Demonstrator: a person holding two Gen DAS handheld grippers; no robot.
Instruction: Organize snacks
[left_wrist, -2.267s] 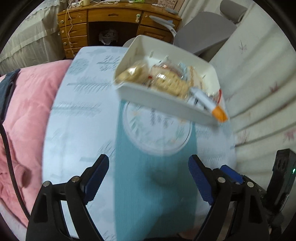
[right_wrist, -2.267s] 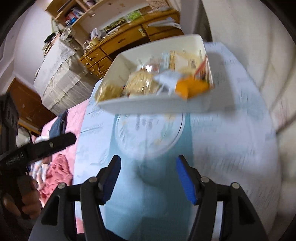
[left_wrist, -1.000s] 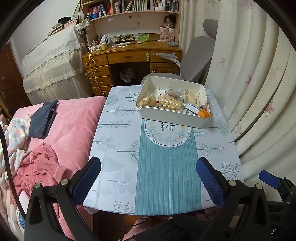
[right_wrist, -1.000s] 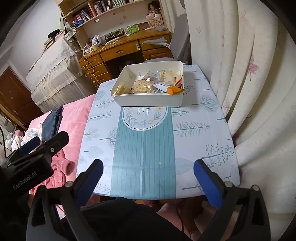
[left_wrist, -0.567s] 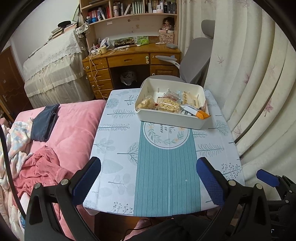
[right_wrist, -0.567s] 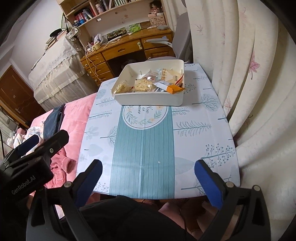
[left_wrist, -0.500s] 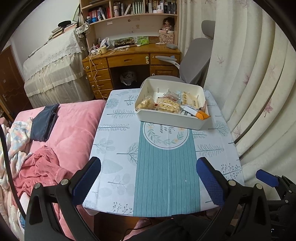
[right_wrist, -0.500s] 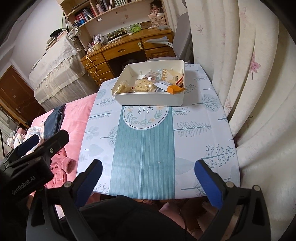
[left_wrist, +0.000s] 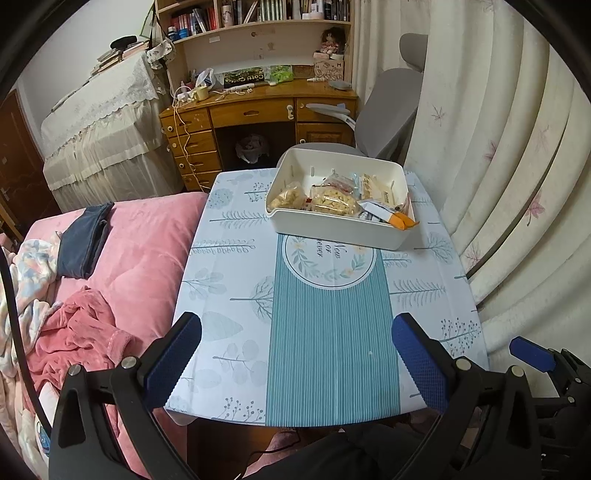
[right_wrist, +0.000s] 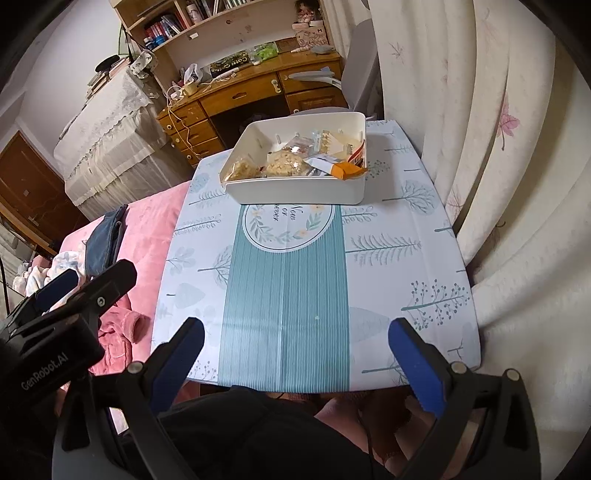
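The snacks (left_wrist: 334, 201) all sit in the white bin (left_wrist: 332, 230) at the far end of the bench (left_wrist: 236, 295), and one orange-tipped packet (right_wrist: 341, 169) pokes over the bin's right near corner. I judge that packet the weak point: a nudge to the bin could tip it out onto the cloth. My left tongs (left_wrist: 295, 360) and right tongs (right_wrist: 295, 358) both hang spread wide and empty over the near edge, well apart from the bin. The bed (left_wrist: 140, 236) lies just beside the bench, so anything knocked off leftward would land there.
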